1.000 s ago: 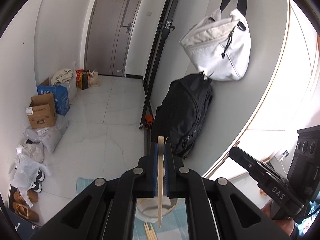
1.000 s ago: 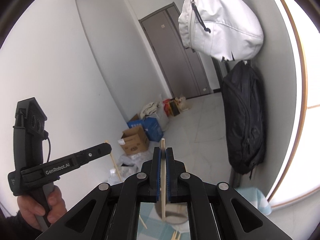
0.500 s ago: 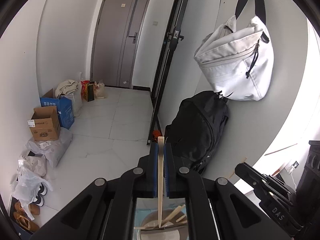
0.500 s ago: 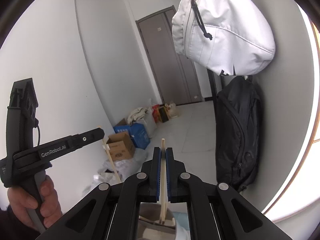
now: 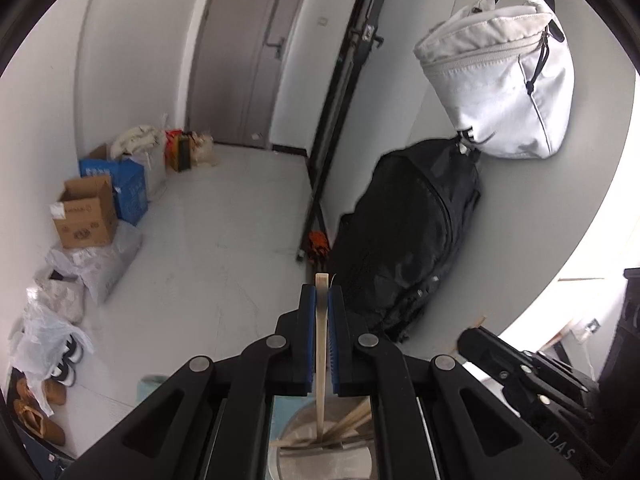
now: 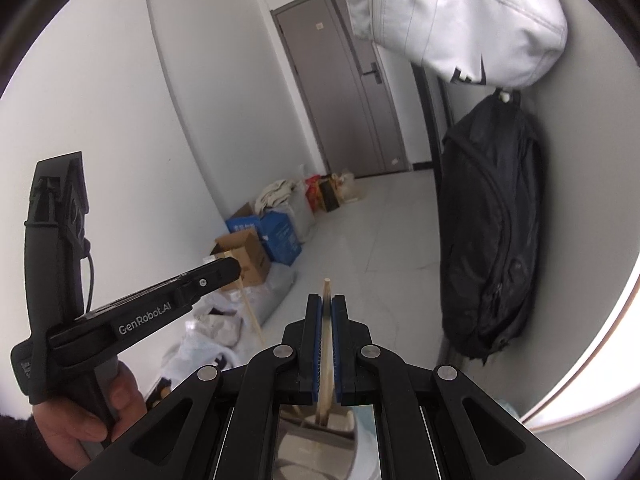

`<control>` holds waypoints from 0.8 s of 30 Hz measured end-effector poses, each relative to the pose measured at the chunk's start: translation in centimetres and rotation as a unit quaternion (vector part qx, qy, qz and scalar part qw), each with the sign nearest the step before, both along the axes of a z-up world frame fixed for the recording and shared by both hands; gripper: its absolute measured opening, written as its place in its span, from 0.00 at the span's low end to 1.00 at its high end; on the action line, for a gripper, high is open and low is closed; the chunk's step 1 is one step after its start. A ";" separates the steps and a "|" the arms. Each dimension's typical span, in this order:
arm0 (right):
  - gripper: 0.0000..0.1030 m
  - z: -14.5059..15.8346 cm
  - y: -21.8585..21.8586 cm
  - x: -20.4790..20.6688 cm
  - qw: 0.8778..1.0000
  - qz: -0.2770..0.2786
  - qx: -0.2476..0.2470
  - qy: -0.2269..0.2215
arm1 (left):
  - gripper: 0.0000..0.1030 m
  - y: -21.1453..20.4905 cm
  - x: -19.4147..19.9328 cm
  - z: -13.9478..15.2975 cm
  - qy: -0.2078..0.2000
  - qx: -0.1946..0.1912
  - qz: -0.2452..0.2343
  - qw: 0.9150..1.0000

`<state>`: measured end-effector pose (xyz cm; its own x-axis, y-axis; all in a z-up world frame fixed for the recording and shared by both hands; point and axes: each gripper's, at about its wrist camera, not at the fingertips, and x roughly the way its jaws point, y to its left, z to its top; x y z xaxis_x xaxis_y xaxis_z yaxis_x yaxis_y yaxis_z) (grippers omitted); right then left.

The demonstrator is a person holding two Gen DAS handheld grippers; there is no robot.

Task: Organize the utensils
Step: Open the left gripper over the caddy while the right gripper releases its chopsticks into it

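Each gripper is clamping one upright chopstick: the left gripper (image 5: 322,304) its chopstick (image 5: 321,360), the right gripper (image 6: 327,312) its chopstick (image 6: 326,344), both tips hanging directly over the metal holder (image 5: 320,460) just below.

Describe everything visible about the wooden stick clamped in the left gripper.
The wooden stick is a pale, flat-sided chopstick of light wood or bamboo with a squared top end. It stands nearly upright in the left wrist view, pinched between the blue pads of the left gripper, whose jaws are shut on it. Its top pokes a little above the fingertips. Its lower end reaches down into a metal container where other similar sticks lie slanted; whether it touches them is unclear.
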<state>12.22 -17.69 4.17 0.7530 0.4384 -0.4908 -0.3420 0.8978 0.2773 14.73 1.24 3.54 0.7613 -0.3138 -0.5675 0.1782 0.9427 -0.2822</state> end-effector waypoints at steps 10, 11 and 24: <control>0.25 -1.8 -1.8 -1.7 0.997 -0.001 0.049 0.053 | 0.28 1.1 -0.9 0.1 0.065 -0.024 -0.025 0.997; 0.27 -1.8 -2.3 -2.1 0.997 -0.006 0.055 0.052 | 0.31 1.3 -1.4 0.4 0.060 -0.020 -0.018 0.998; 0.58 1.0 -4.1 -6.9 0.997 -0.026 0.078 0.011 | 0.55 1.8 -5.8 2.9 0.013 0.014 0.028 0.999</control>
